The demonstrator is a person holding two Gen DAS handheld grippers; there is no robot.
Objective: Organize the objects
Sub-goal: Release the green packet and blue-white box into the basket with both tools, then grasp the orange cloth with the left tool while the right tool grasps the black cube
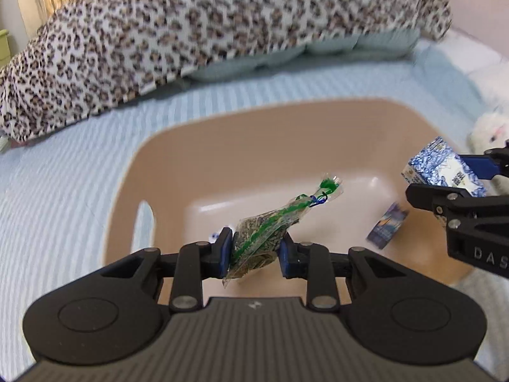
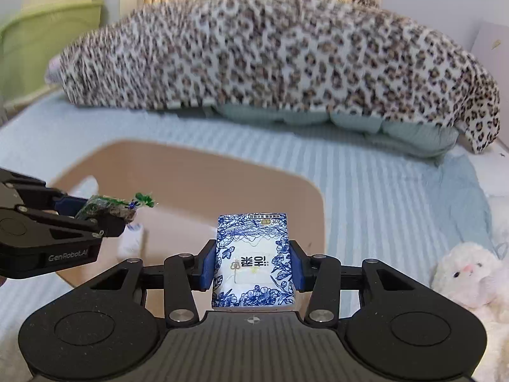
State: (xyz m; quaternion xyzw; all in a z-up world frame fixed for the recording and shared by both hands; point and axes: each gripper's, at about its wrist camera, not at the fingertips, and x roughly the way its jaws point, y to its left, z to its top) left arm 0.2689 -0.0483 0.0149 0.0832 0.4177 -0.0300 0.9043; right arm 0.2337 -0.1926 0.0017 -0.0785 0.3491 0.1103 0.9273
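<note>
Spanning a blue striped bedspread (image 2: 381, 191), tan basin (image 1: 254, 133); left tongs (image 1: 256, 251) clamping herb bag (image 1: 270, 229), right tongs (image 2: 253, 264) clamping seemingly tissue pack (image 2: 253, 254).

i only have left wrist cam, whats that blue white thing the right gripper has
Observer: A tissue pack, blue floral print, clamped between the right gripper's pads.
Operator: anything right of it on the bed
Observer: A white plush bunny lies there, whole face showing.
Operator: anything behind the left gripper
Observer: A green bin stands at the far left beyond the leopard blanket.
</note>
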